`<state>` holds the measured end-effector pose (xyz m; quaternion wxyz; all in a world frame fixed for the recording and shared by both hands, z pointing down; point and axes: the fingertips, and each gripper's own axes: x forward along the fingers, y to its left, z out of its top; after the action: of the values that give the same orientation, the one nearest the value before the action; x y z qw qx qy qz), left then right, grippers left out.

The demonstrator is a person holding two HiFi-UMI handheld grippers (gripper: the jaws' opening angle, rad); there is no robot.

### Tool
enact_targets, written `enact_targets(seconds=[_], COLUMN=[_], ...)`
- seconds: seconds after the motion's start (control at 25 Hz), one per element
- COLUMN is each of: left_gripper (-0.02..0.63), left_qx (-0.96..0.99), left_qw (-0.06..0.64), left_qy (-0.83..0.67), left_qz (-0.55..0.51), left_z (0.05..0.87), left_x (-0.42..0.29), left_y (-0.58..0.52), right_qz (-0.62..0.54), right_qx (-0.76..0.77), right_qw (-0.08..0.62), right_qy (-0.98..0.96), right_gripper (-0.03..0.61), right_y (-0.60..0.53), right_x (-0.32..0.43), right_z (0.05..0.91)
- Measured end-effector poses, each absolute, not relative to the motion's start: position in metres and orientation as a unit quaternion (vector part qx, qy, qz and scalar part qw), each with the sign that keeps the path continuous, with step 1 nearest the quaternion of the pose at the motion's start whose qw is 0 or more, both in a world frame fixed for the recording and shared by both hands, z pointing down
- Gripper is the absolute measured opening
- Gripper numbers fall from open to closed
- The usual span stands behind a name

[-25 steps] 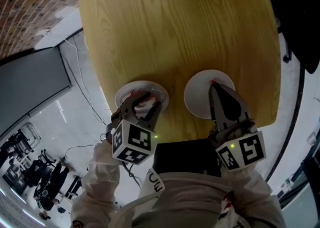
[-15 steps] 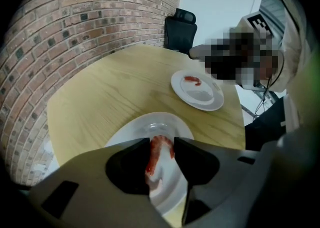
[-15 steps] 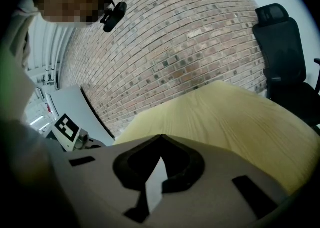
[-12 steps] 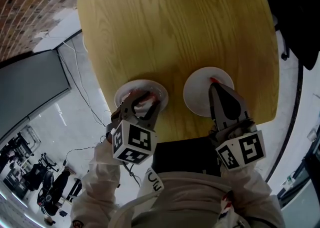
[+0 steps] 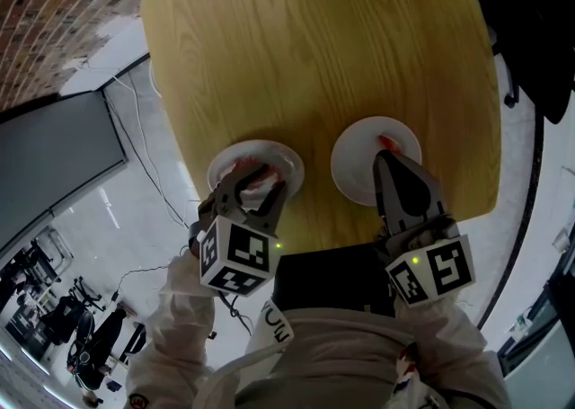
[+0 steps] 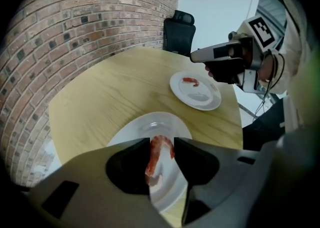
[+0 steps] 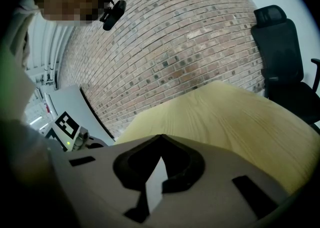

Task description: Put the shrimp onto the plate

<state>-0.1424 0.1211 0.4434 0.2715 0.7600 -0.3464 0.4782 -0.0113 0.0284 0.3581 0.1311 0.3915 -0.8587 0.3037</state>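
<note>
The person stands at the near edge of a pale wooden table (image 5: 314, 48) with a tool in each hand. The left gripper (image 5: 255, 186) is over the left plate (image 5: 286, 157), its jaws drawn in narrow and pinching a shrimp (image 6: 160, 152), a curled pink-orange piece touching both inner faces. From the left gripper view the shrimp hangs over the white of that plate; I cannot tell whether its tail end touches the plate.

The right gripper (image 5: 383, 160) has its jaws pressed together at the tips with nothing between them. It reaches over the near part of the right plate (image 5: 355, 169), pointing towards the far rim. A second shrimp (image 6: 190, 80) lies on that plate's far side, just beyond the closed tips.

The two plates sit side by side, apart, close to the near edge of the table. A brick wall (image 6: 75, 31) runs along the left, and a black office chair (image 6: 180, 31) stands at the table's far side.
</note>
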Motion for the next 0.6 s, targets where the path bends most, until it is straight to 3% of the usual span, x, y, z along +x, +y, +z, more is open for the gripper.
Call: enact_targets(seconds=[0.6], left_gripper=[0.156], left_qx=[0.778], left_qw=[0.238], left_qy=[-0.334], left_qz=[0.477], left_z=[0.416], left_x=[-0.11], left_y=[0.103], right_qz=[0.297], right_qx=[0.425], right_qw=[0.115], right_qy=[-0.847], right_gripper=[0.024], right_y=[0.024], right_x=[0.026], right_z=[0.344])
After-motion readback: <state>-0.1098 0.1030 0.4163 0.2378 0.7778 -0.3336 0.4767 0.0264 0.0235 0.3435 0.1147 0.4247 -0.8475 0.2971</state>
